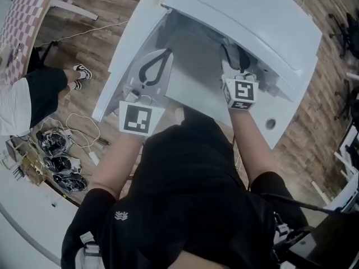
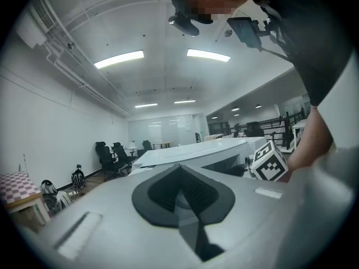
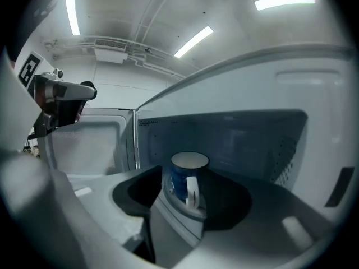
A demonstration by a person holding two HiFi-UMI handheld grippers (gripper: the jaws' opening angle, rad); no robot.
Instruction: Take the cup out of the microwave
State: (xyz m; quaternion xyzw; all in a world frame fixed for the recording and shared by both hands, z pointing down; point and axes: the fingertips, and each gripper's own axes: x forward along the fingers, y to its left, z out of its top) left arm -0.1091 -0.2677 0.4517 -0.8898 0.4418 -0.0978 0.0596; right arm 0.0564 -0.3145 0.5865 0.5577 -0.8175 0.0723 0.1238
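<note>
A blue cup (image 3: 188, 179) with a white handle and a white inside stands on the turntable inside the white microwave (image 1: 258, 21). Its handle faces my right gripper (image 3: 180, 202), whose jaws stand open just in front of the cup without touching it. In the head view the right gripper (image 1: 233, 59) reaches into the microwave's mouth and the cup is hidden under the roof. The microwave door (image 3: 84, 144) is swung open to the left. My left gripper (image 1: 152, 67) hovers left of the opening with its pads together and nothing in them; its own view (image 2: 180, 192) looks out into the room.
The microwave sits on a white table (image 1: 275, 129). A second person (image 1: 33, 97) stands at the left, with cables and gear (image 1: 61, 156) on the wooden floor. A checkered table (image 1: 22, 15) is at the far left. Office chairs (image 2: 112, 157) line the far wall.
</note>
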